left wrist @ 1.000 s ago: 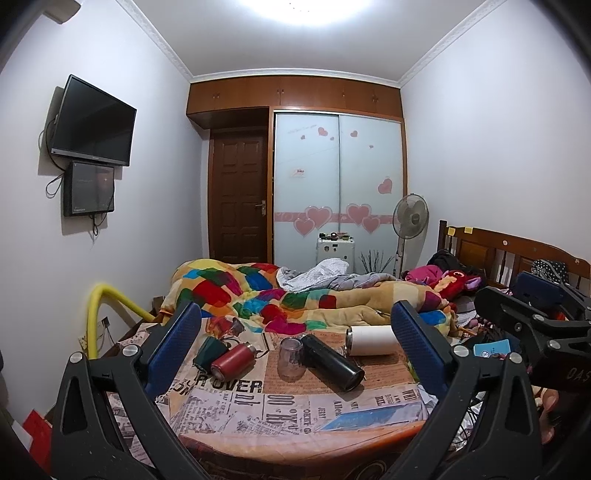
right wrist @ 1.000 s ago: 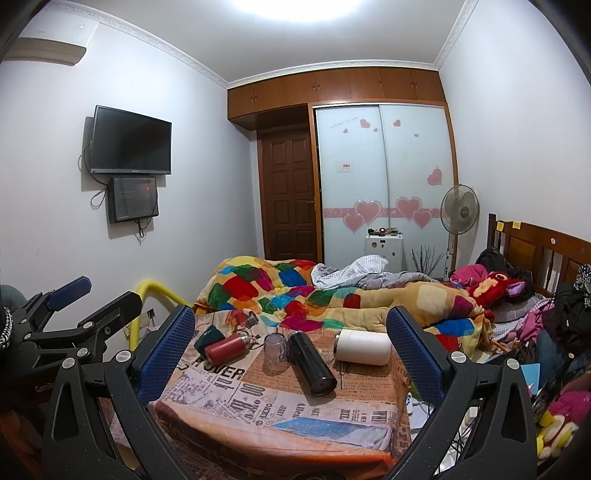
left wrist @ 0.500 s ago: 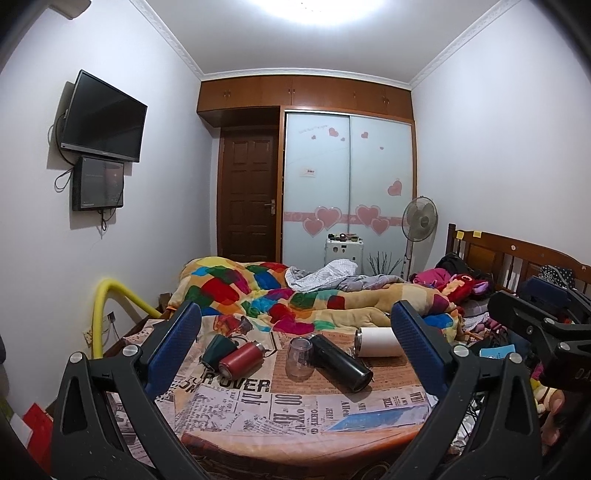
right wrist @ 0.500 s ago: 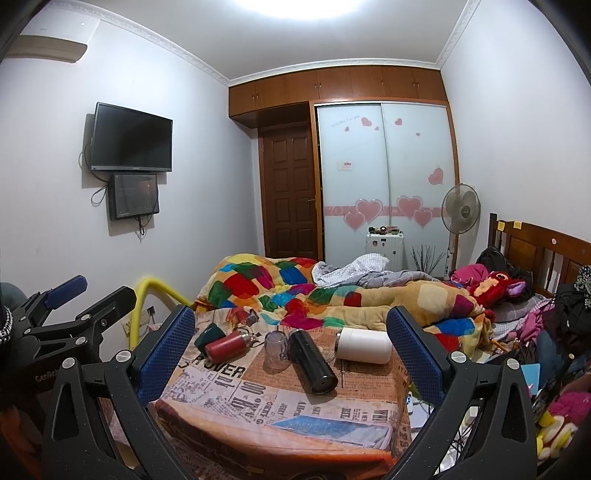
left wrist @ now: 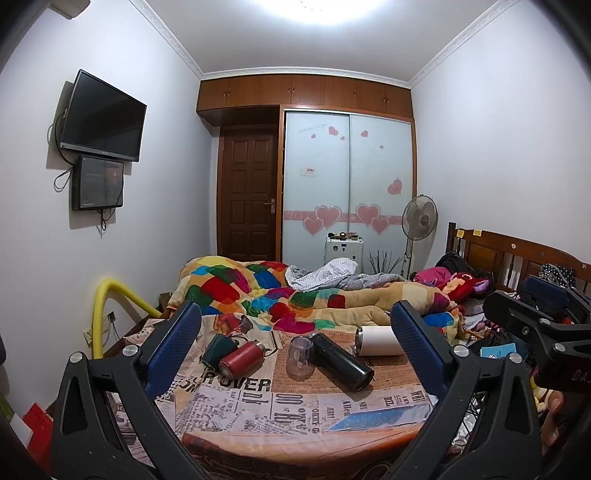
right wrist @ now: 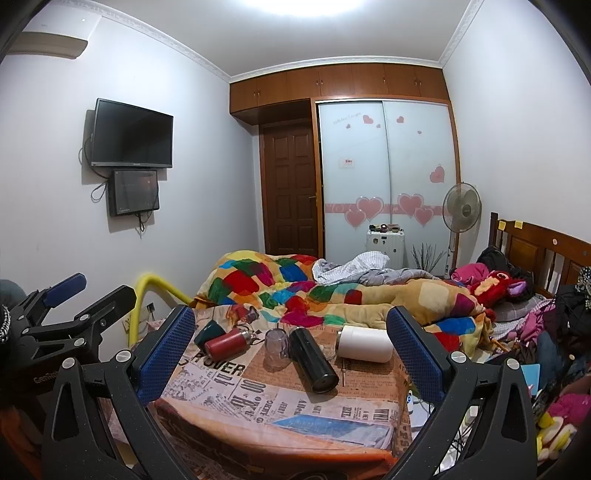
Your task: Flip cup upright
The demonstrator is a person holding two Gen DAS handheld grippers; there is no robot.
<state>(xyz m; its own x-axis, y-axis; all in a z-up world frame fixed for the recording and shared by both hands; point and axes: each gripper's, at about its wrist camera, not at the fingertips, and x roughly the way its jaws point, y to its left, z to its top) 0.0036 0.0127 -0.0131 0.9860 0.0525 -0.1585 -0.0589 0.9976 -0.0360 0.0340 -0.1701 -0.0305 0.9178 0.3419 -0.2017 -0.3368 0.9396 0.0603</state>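
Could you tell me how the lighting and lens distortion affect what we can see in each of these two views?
Left wrist view: the ceiling light blows out to white at the top; fisheye bends the walls and darkens the corners, yet the clear cup on the table stays sharp. Right wrist view: the same glare and curved edges; the cup is readable though small.

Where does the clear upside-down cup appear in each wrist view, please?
Left wrist: the clear cup is just below centre, left of the black flask.
Right wrist: the clear cup is left of centre.
Shared landmark: the black flask beside it.
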